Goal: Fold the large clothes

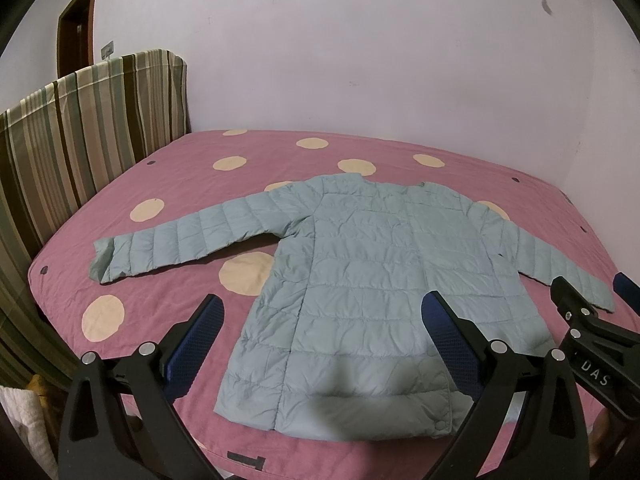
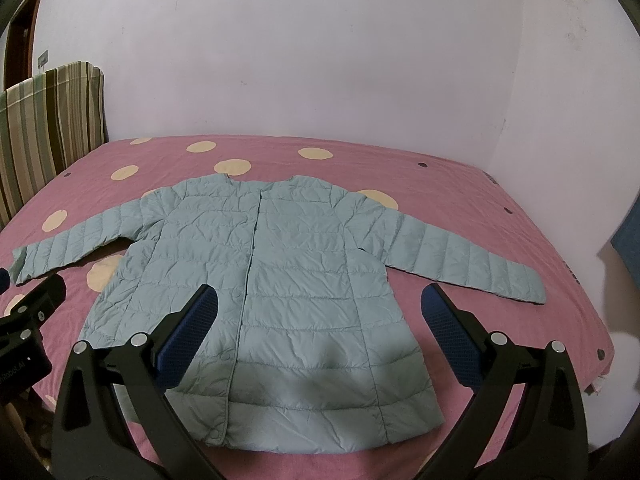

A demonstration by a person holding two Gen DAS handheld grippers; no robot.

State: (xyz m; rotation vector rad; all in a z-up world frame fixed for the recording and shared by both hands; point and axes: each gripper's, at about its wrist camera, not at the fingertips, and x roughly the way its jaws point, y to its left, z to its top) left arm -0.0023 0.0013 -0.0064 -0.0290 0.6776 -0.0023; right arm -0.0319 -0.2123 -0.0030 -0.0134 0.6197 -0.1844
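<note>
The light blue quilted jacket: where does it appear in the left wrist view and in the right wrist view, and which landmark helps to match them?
Left wrist view: the light blue quilted jacket lies flat right of centre; its right sleeve is partly hidden by the right gripper.
Right wrist view: the jacket lies centred, both sleeves spread.
Shared landmark: the striped headboard, at the left in both.

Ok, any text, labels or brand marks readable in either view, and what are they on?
"DAS": white letters on the right gripper, body seen in the left wrist view.
White lettering on the left gripper, body in the right wrist view: too blurred to read.
The jacket and bedspread: no text.
</note>
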